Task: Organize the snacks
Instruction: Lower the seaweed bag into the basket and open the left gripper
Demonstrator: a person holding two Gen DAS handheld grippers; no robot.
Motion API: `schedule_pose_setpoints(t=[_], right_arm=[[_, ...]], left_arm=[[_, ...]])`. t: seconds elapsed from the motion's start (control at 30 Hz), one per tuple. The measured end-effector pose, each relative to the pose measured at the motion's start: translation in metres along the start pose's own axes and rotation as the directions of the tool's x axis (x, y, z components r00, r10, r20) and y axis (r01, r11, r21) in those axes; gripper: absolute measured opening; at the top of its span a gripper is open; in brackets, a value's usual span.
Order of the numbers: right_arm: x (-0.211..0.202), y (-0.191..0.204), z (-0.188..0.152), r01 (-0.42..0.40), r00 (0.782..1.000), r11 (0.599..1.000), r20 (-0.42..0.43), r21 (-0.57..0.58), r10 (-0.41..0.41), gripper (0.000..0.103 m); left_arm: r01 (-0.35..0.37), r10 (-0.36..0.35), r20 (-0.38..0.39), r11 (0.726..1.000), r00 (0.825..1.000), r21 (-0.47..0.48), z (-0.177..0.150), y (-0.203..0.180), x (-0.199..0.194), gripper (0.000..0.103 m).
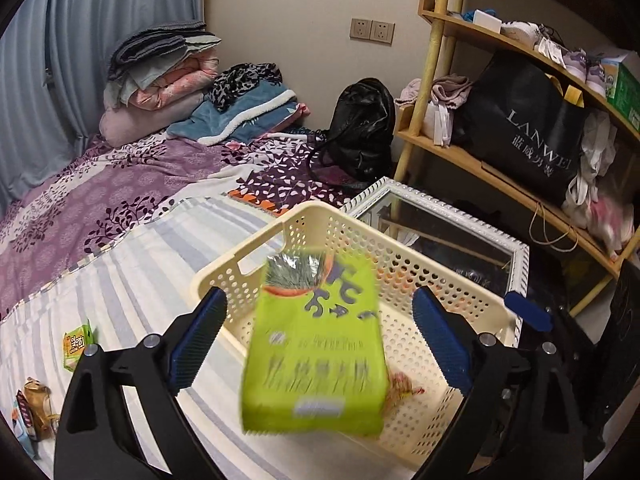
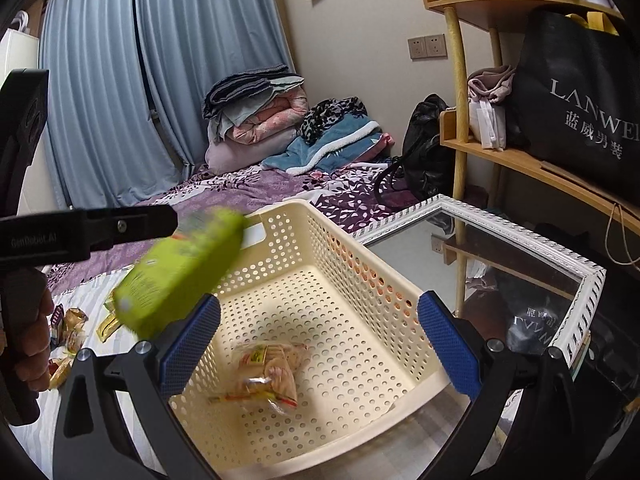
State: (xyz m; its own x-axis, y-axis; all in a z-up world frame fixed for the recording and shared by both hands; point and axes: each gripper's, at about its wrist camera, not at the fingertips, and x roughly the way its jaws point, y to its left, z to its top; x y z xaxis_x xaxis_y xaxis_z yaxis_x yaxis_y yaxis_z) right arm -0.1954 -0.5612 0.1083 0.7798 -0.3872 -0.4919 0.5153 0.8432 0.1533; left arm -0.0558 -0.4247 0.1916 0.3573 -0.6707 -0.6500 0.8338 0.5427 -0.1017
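Striped bedding (image 1: 132, 280) fills the left wrist view; the left gripper (image 1: 320, 344) is spread wide, the blurred green snack box (image 1: 316, 352) seen untouched between its fingers, above the cream basket (image 1: 452, 284). At the right wrist view's bottom, the right gripper (image 2: 320, 344) is seen wide open, holding nothing, over the basket (image 2: 360, 280), where a wrapped snack (image 2: 268, 372) lies; the green box (image 2: 180, 272) is seen at centre left.

basket (image 2: 352, 248) open-topped, mirror (image 2: 520, 240) beside

A home bedroom: a bed (image 1: 120, 200) with folded quilts (image 2: 256, 116), curtains (image 2: 120, 80), cluttered shelves (image 1: 500, 172).
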Motion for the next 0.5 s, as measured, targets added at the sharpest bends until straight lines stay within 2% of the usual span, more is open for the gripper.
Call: schedule_pose_setpoints(t=[0.1, 0.2, 0.5], right_arm=[[0.000, 0.001, 0.000, -0.005, 1.000, 1.000, 0.000, 0.005, 0.005, 0.098], [0.000, 0.005, 0.001, -0.013, 1.000, 1.000, 0.001, 0.004, 0.013, 0.098], [-0.002, 0.024, 0.003, -0.043, 0.999, 0.999, 0.007, -0.026, 0.044, 0.098]], left_arm=[[-0.010, 0.010, -0.001, 1.000, 1.000, 0.002, -0.004, 0.002, -0.003, 0.095], [-0.048, 0.048, -0.003, 0.999, 0.999, 0.006, -0.010, 0.009, -0.007, 0.095], [-0.118, 0.118, -0.006, 0.992, 0.993, -0.037, -0.023, 0.038, -0.025, 0.095]])
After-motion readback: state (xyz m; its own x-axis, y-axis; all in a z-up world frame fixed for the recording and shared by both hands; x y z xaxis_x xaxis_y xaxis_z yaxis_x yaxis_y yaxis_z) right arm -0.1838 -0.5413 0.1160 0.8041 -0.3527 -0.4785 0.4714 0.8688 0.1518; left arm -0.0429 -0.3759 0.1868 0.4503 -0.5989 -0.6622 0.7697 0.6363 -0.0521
